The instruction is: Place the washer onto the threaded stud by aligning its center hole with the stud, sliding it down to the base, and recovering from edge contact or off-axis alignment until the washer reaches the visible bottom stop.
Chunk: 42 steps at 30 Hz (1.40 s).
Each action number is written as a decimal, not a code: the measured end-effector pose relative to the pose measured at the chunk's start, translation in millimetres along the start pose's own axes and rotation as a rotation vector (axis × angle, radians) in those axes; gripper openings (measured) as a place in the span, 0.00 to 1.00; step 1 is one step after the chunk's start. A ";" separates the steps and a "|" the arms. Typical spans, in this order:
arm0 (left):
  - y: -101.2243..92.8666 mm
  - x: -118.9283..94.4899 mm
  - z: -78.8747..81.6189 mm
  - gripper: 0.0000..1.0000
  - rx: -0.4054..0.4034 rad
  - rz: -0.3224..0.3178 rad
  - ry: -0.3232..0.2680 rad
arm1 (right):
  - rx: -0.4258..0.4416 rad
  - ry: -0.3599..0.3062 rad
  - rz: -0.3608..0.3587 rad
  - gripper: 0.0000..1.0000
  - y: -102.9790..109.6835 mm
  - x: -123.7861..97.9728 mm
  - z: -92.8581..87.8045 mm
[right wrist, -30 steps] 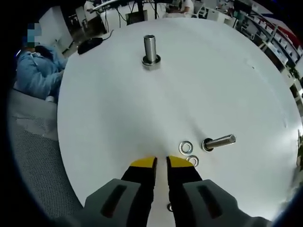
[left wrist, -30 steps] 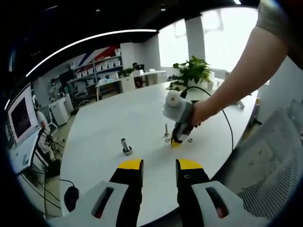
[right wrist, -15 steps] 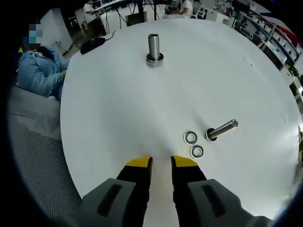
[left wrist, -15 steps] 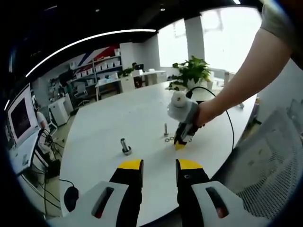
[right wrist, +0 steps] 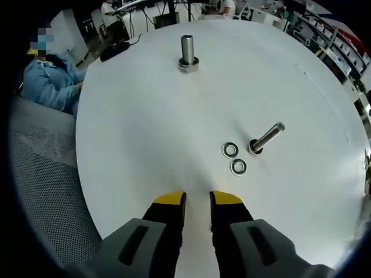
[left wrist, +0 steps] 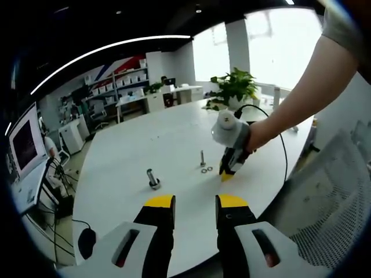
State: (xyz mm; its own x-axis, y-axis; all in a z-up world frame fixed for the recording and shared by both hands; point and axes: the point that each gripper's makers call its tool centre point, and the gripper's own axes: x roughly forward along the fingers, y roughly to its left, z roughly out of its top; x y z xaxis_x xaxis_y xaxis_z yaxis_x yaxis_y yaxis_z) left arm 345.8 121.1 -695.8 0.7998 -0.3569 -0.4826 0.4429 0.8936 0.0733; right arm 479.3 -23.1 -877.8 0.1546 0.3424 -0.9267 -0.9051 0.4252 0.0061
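**Washers lay loose beside the stud; nothing was threaded on**

Washers were your concern, and both lay flat on the white table (right wrist: 145, 127): the left washer (right wrist: 230, 150) and the near washer (right wrist: 238, 167), close together and just left of the threaded stud (right wrist: 266, 138). Neither touched the stud's base as far as could be told, and its shaft stood bare. You had picked up nothing, so the grasp, the alignment over the tip and the slide down to the bottom stop all remained.

Going left to right in the right gripper view: a person in blue sat at the far-left table edge, a mesh chair (right wrist: 40, 191) stood below them, and a thicker post (right wrist: 187, 51) rose at the far side, well apart from the washers. Your right gripper (right wrist: 197, 200) hovered near the washers, jaws slightly parted and empty. Nothing blocked the path between them.

In the left gripper view, your left gripper (left wrist: 195, 202) was likewise slightly parted, holding nothing, well back from the work.
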 end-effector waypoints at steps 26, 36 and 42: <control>-2.1 1.0 -2.2 0.26 0.004 -0.009 0.013 | 0.010 0.043 -0.007 0.22 -9.7 -12.6 -30.7; -2.3 0.9 -2.7 0.26 0.003 -0.009 0.015 | 0.016 0.054 -0.009 0.23 -10.5 -16.2 -37.9; -2.3 1.2 -2.9 0.26 0.004 -0.009 0.017 | 0.019 0.065 -0.010 0.23 -11.5 -17.9 -43.4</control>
State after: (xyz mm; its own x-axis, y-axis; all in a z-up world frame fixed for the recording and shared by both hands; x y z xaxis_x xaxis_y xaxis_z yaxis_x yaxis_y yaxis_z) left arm 344.6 119.4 -699.1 0.7888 -0.3602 -0.4980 0.4517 0.8892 0.0725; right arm 469.8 -70.4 -877.6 0.1368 0.2831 -0.9493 -0.8958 0.4444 0.0034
